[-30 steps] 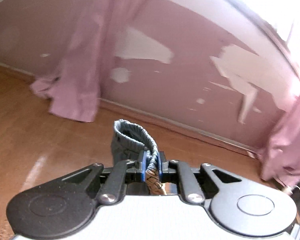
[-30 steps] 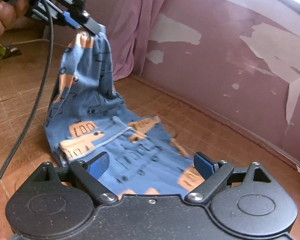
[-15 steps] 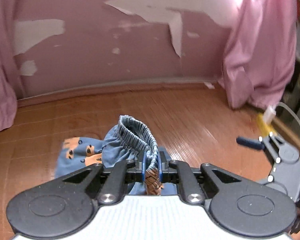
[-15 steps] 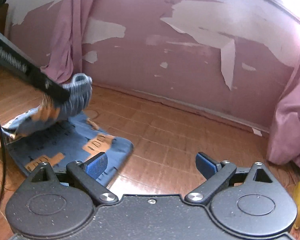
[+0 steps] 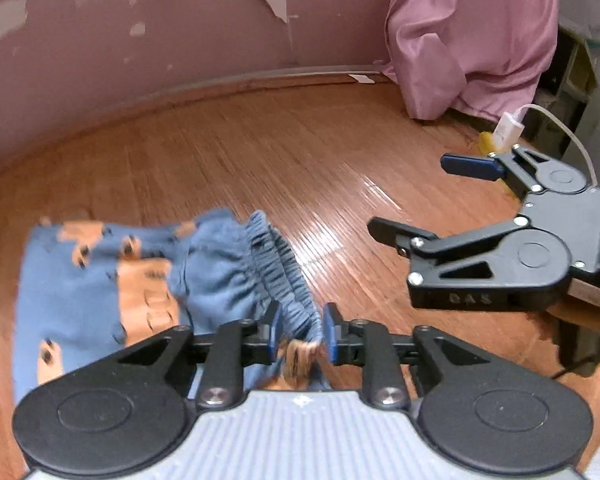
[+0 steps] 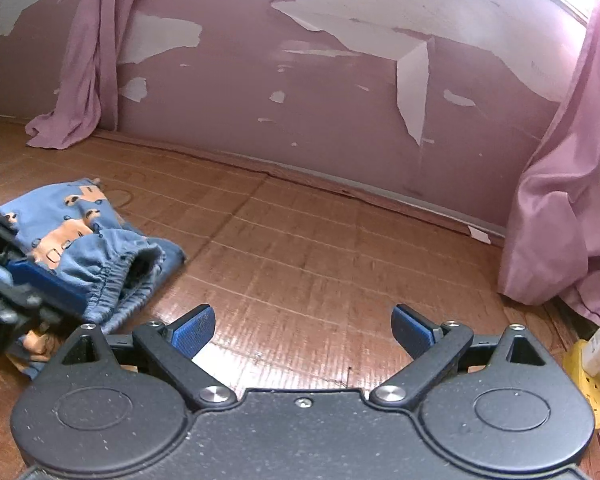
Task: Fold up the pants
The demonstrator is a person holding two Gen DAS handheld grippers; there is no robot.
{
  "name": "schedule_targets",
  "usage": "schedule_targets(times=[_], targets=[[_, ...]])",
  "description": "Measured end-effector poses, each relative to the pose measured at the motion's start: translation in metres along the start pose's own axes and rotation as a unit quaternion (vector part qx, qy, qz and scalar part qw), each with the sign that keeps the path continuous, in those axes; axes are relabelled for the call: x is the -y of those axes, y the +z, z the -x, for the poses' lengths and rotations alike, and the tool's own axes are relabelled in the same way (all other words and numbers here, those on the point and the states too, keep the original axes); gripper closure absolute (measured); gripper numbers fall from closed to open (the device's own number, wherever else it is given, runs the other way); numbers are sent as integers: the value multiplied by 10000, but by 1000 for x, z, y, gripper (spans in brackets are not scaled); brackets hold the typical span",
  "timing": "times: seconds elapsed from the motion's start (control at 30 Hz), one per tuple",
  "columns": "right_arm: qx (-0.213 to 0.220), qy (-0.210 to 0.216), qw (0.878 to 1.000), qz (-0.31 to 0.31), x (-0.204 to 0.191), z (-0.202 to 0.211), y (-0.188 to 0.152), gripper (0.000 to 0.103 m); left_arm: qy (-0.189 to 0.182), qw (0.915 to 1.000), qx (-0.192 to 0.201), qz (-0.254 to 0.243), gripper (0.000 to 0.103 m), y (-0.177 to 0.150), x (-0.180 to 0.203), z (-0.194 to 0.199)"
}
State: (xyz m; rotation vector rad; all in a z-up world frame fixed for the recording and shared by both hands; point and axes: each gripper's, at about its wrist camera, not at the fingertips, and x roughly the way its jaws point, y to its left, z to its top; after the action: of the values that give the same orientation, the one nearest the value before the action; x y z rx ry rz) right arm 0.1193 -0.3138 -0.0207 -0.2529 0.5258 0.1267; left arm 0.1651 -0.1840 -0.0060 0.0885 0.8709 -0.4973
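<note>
Blue pants (image 5: 80,280) with an orange car print lie bunched on the wooden floor, at the lower left of the left wrist view and the left edge of the right wrist view (image 6: 72,228). Their gathered waistband (image 5: 284,264) runs between the blue pads of my left gripper (image 5: 302,334), whose jaws stand slightly parted around it. My right gripper (image 6: 304,330) is wide open and holds nothing, hovering over bare floor to the right of the pants. It also shows in the left wrist view (image 5: 407,192).
A peeling pink wall runs along the back. Pink curtains hang to the floor at the right (image 6: 572,200) and far left (image 6: 88,60). A yellow power strip with a white plug (image 6: 584,364) lies at the right edge.
My left gripper swung right and down, laying the pants on the floor, and its jaws have parted a little. The right gripper has drawn away to the right of the pants.
</note>
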Motion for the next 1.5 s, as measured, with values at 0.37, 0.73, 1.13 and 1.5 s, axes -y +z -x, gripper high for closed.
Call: schedule_targets(times=[0.37, 0.73, 1.13, 1.5], targets=[[383, -96, 9989, -268, -35, 15, 10, 3, 1835, 9722, 1118, 935, 44, -24, -74, 67], [-702, -247, 9963, 425, -107, 20, 7, 1, 1943, 9708, 787, 1169, 31, -85, -121, 59], [-337, -551, 9979, 9, -86, 47, 13, 1, 1763, 9762, 622, 1096, 16, -86, -119, 69], [135, -710, 9951, 672, -97, -1, 48, 1, 1864, 9718, 892, 1132, 2, -40, -141, 62]])
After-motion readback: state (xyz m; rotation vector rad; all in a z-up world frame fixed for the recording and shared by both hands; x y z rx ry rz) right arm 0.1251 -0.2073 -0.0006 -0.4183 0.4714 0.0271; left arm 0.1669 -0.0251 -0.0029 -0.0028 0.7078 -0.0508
